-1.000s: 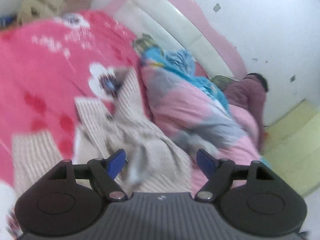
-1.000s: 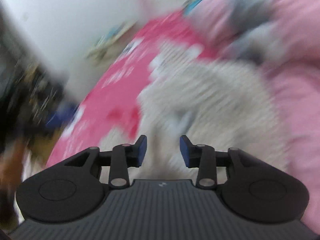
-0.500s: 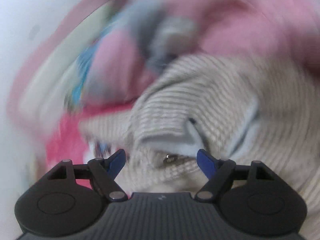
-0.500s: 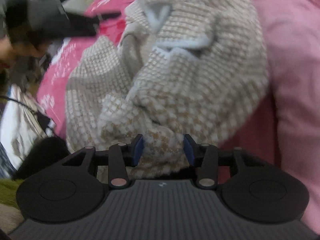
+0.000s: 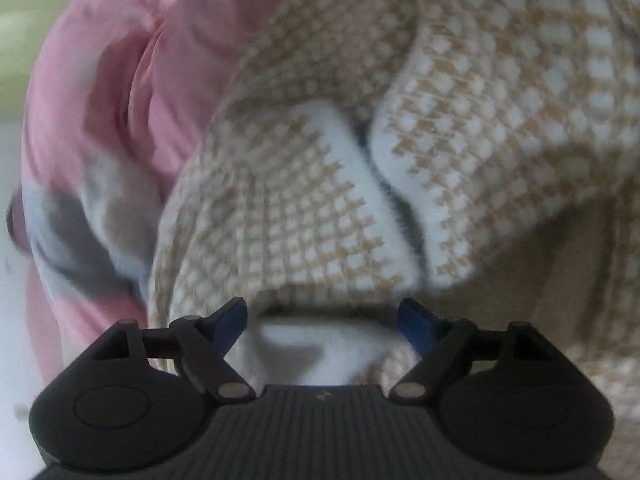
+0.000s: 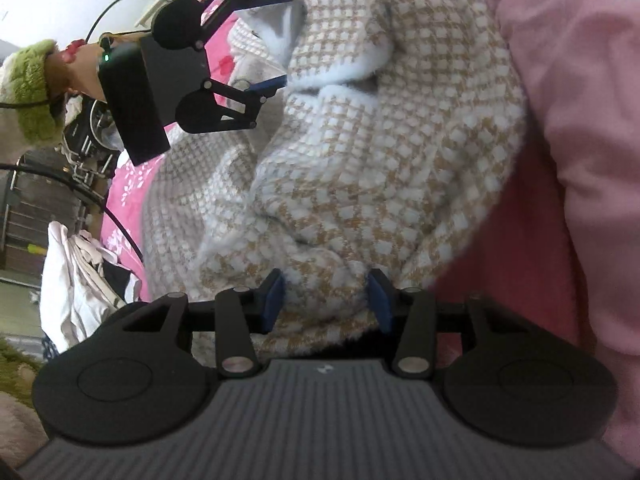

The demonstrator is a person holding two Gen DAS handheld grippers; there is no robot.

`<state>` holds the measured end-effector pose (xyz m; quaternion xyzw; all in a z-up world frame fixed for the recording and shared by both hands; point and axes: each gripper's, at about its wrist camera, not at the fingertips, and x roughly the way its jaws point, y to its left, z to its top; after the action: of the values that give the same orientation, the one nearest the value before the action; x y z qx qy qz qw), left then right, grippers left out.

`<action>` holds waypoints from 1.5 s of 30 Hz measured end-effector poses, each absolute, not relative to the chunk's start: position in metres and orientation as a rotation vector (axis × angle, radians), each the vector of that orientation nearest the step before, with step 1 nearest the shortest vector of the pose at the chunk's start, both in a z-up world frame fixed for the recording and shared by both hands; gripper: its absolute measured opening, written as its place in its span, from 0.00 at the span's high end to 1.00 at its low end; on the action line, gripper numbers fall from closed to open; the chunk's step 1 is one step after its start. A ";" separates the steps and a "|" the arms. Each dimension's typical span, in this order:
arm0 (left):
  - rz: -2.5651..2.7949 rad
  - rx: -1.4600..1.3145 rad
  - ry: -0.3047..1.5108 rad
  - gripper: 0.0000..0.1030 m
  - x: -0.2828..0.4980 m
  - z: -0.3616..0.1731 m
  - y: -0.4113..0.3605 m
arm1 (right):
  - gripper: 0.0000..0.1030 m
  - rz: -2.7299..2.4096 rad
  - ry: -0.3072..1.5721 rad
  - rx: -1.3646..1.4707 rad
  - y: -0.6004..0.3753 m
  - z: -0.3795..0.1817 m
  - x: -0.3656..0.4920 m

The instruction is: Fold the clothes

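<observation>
A beige and white checked knit garment (image 5: 460, 128) lies crumpled on the bed and fills the left wrist view. My left gripper (image 5: 324, 320) is open, its jaws wide on either side of a white-edged fold. In the right wrist view the same garment (image 6: 400, 152) lies against a pink quilt. My right gripper (image 6: 326, 296) is open with a bunched lump of the knit between its blue pads, which look close to the cloth. The left gripper (image 6: 280, 40) also shows there, open, at the garment's far edge.
A pink quilt (image 6: 580, 120) is heaped to the right of the garment; it also shows in the left wrist view (image 5: 120, 80). A bright pink floral bedsheet (image 6: 128, 184) lies under the garment. White clothes (image 6: 76, 272) hang off the bed's edge. A person's head in a green hat (image 6: 32, 92) is at far left.
Both grippers have moved in close to the knit garment. The left wrist view swung from the whole bed down onto a fold. The right jaws now straddle a lump of cloth.
</observation>
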<state>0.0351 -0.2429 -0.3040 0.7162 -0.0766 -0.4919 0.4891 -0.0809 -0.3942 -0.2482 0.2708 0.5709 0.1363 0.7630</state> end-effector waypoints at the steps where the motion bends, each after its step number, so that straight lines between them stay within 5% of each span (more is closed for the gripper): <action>1: -1.206 1.721 -0.202 0.16 0.036 -0.305 -0.246 | 0.56 0.295 1.247 0.606 -0.396 -0.251 -0.080; 6: -1.289 1.629 -0.254 0.11 0.044 -0.310 -0.257 | 0.55 0.294 1.266 0.655 -0.401 -0.258 -0.075; 13: -1.335 1.325 -0.170 0.33 0.057 -0.260 -0.283 | 0.54 0.266 1.255 0.724 -0.403 -0.263 -0.080; 17: -1.343 1.391 -0.148 0.40 0.061 -0.280 -0.300 | 0.54 0.234 1.253 0.756 -0.400 -0.265 -0.080; 23: -1.369 1.569 -0.199 0.89 0.063 -0.310 -0.300 | 0.53 0.209 1.230 0.725 -0.392 -0.256 -0.087; 28: -1.284 1.352 0.047 0.91 0.076 -0.267 -0.309 | 0.53 0.171 1.198 0.699 -0.386 -0.250 -0.092; 36: -1.049 0.606 0.526 0.91 0.145 -0.146 -0.297 | 0.53 0.067 1.010 0.516 -0.370 -0.206 -0.095; 41: -0.940 0.249 0.603 0.92 0.175 -0.096 -0.270 | 0.51 -0.037 0.815 0.426 -0.353 -0.176 -0.071; 45: -0.899 0.074 0.616 0.92 0.183 -0.069 -0.241 | 0.37 -0.084 0.701 0.356 -0.321 -0.165 -0.041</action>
<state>0.1826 -0.2408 -0.0695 0.0350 0.2930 -0.4276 0.8544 -0.0407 -0.3207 -0.1645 0.1734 0.3413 -0.0408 0.9229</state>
